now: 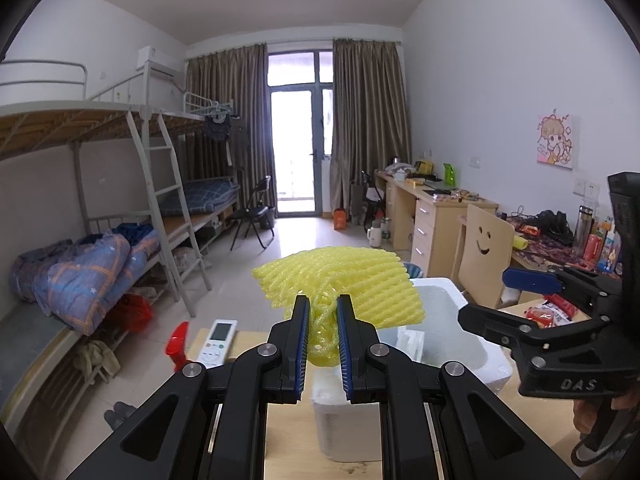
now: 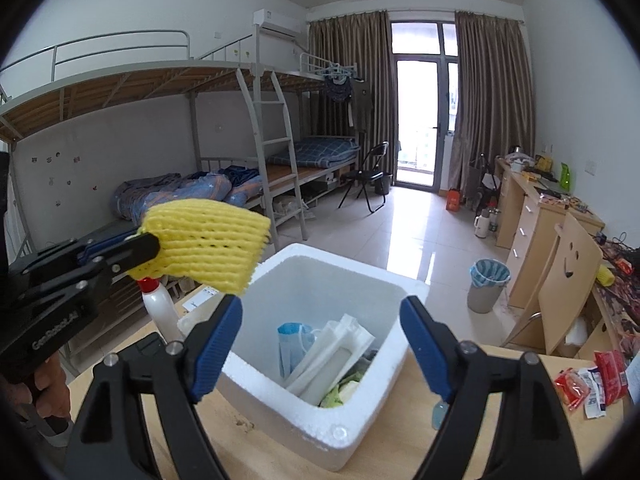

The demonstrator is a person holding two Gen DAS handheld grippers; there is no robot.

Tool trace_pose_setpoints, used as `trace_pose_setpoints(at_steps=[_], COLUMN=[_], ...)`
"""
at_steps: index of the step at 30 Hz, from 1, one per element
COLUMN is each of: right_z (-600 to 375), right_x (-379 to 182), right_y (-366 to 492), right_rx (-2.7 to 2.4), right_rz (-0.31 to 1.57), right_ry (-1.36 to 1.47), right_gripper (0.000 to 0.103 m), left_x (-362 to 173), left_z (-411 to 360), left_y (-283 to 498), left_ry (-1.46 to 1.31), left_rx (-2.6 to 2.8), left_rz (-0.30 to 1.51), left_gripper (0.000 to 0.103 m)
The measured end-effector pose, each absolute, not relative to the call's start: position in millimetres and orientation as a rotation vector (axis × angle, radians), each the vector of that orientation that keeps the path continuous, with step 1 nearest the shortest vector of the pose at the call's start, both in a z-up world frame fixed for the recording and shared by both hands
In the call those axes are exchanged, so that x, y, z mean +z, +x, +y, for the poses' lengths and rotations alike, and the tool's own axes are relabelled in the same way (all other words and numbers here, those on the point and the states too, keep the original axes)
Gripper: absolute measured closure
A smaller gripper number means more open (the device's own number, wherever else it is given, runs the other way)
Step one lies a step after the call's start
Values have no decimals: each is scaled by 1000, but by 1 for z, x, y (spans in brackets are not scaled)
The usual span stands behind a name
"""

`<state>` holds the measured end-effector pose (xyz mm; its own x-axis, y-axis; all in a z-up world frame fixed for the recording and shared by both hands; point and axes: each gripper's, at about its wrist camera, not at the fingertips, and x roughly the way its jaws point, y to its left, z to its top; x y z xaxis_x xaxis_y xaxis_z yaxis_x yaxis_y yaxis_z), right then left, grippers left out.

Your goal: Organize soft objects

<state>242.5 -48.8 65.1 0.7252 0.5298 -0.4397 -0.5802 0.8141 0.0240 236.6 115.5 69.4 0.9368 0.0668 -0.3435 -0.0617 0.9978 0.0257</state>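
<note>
Left tool (image 1: 322, 336) clamped tight on the bunched end of a yellow foam net (image 1: 340, 286); the rest of the net fans out past the fingers, held in the air above the near-left rim of a white foam box (image 2: 304, 424). From the right wrist view the net (image 2: 208, 246) hangs over the box's left corner, not touching it.

Right tool (image 2: 320, 344) wide open, nothing between its blue pads (image 2: 216, 344), aimed down at the box opening. In the left view it (image 1: 532, 280) sits off to the right of the box.

Box stands on the wooden worktop (image 2: 248, 436). Inside: a blue face mask (image 2: 292, 340), white foam pieces (image 2: 336, 350), something green (image 2: 340, 390) at the bottom, can't tell what.

Spray bottle (image 2: 158, 304) with red trigger on the worktop left of the box, just beside it. Remote (image 1: 218, 342) further left. Red snack packets (image 2: 592, 380) on the worktop, right of the box, well apart. A hand (image 2: 50, 390) grips the left tool's handle.
</note>
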Motion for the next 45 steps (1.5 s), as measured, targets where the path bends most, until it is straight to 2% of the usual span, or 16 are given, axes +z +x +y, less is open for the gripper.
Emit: trace_pose_setpoints(at_steps=[5,26,31,33,35,37,41,45], right_z=[-62,-107,-117,-119,-122,-123,-124,-125], right_x=[70,76,75,76,77,76,78,79], right_y=[233,216,213,212,211,209,204,200], right_rx=[559,417,410,407,404,407,404,404], right_rz=[411,386,389,385,378,378,376,375], right_ry=[-111,-135,-119,-115,-106,-104,-102,-100], right_gripper=[0,0,0,0,0,0,0,0], left_x=[70,56,52,51,52,53,59,66], left_z=[115,75,70,70,74,75,73,73], left_y=[241,290,300,304,303,299,290,276], left_ry=[16,54,65,68,59,61,65,62], left_rx=[46,-33,-14,9,29,54,71,72], left_rz=[360,448,467,478,475,460,438,403], left_gripper=[88,87,65,36,23,22,5,2])
